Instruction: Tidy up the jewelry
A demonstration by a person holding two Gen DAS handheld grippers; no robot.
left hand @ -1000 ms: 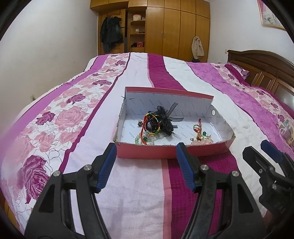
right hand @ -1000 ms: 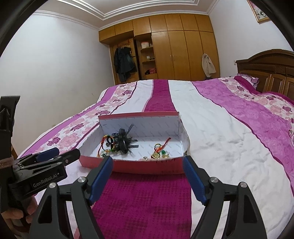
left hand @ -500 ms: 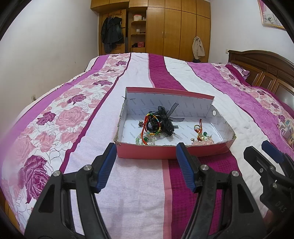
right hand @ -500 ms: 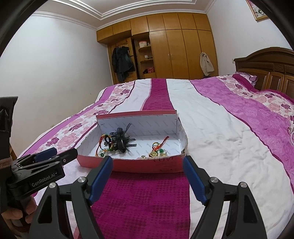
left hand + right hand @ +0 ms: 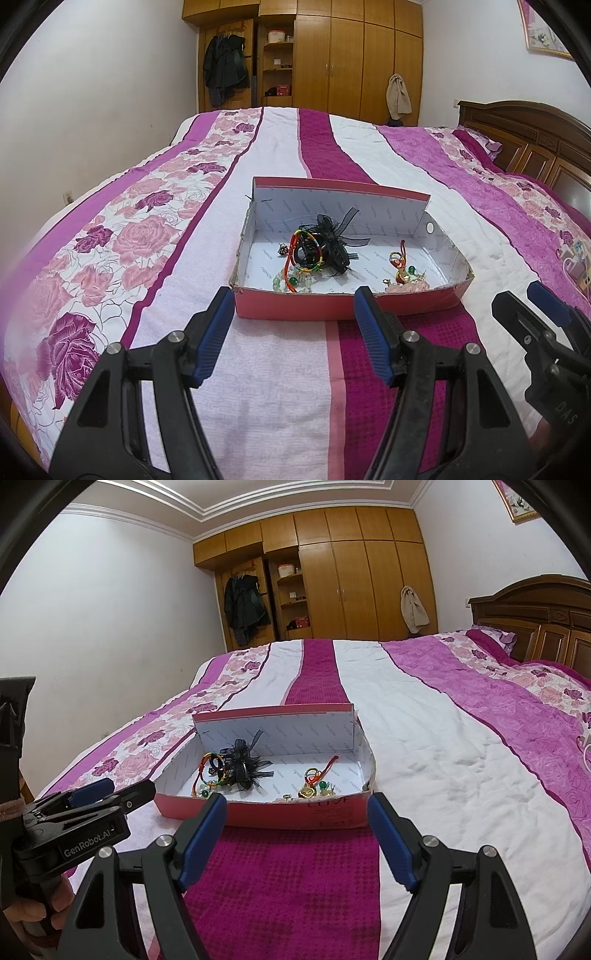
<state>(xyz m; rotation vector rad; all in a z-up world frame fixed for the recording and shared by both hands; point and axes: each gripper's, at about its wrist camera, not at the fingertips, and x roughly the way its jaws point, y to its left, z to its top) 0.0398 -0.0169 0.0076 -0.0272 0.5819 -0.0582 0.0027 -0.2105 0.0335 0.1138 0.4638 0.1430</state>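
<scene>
left hand-held gripper (image 5: 293,325) gaping wide | right hand-held gripper (image 5: 297,832) gaping wide | rectangular pink cardboard box (image 5: 332,306) sitting at 12 o'clock, cradling a frilly black ribbon bow (image 5: 334,245)

White walls (image 5: 110,627), a wooden wardrobe (image 5: 369,572) at twelve o'clock — the striped floral bed (image 5: 424,720) fills the room, headboard (image 5: 535,620) at two.

Both wrist views low, near, facing shared box (image 5: 347,306) (image 5: 266,812)

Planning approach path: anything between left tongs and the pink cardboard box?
Nothing but bare striped bedspread between left tongs and pink cardboard box, per left wrist view.
</scene>
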